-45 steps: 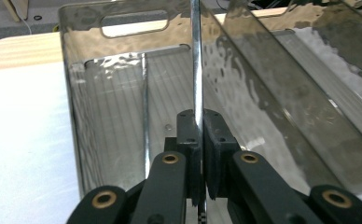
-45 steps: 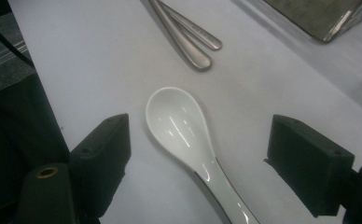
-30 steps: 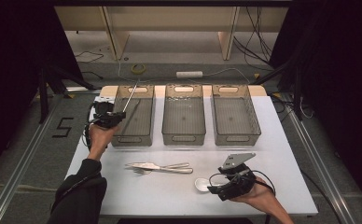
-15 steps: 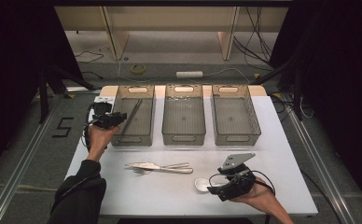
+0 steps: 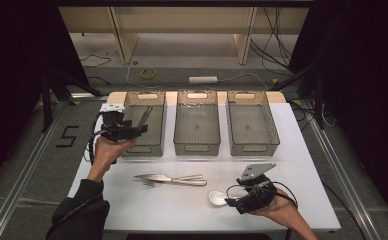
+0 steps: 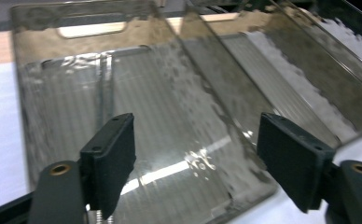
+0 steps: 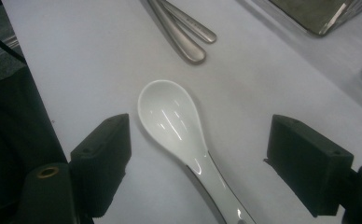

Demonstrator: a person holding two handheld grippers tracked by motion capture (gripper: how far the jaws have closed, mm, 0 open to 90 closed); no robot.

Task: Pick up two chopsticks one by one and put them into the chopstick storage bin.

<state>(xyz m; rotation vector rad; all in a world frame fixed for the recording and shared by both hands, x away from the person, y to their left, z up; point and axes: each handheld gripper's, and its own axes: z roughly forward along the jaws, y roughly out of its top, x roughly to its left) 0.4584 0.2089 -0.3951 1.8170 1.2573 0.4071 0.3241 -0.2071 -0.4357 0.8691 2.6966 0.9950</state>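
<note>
My left gripper [image 5: 132, 131] hovers at the front left corner of the left clear bin [image 5: 143, 150]. Its jaws have just been opening and stand open with nothing between them. In the left gripper view, the left gripper [image 6: 195, 154] looks down into the bin [image 6: 76, 28], where a long thin utensil [image 6: 103, 88] lies on the floor. The high view has that utensil [image 5: 145, 115] lying lengthwise in the bin. Near the table's front, my right gripper [image 5: 233, 201] stands open around a white ceramic spoon [image 5: 216, 197]. In the right gripper view, the spoon [image 7: 172, 119] lies on the table between the wide-apart jaws of the right gripper [image 7: 202, 154].
A metal fork and knife [image 5: 171, 179] lie side by side in the middle of the white table [image 5: 182, 215]; their handle ends [image 7: 191, 35] are in the right gripper view. The middle bin [image 5: 197, 149] and the right bin [image 5: 254, 149] stand in a row beside the left one.
The left gripper held a long utensil over the left bin, lowered it in, then let go and drew back a little. The right gripper has not moved.
</note>
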